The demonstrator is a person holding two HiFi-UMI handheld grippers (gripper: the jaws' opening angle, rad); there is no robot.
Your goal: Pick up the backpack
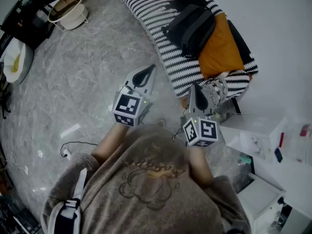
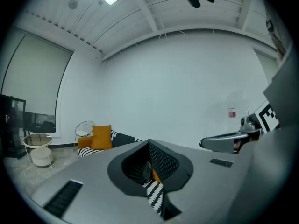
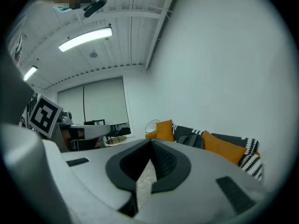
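sweatshirt (image 1: 151, 179) fills the bottom centre of the head view. just above it we have the left gripper (image 1: 146, 73) left of centre and the right gripper (image 1: 197, 94) right of centre, each with its marker cube on the end nearest us. both point up-frame toward the sofa (image 1: 165, 13). the left one is over grey marble floor (image 1: 83, 72), the right one at the sofa's near end.

left gripper view: jaws together, nothing clamped, only a sliver of striped cover and orange shows past them. right gripper view: same, jaws closed on nothing, pale floor visible through the slit.

the backpack (image 1: 192, 28), dark, lies on the striped sofa in the upper middle of the head view, beside an orange cushion (image 1: 219, 48). it is well apart from both grippers, untouched. a round side table (image 1: 68, 9) sits upper left.
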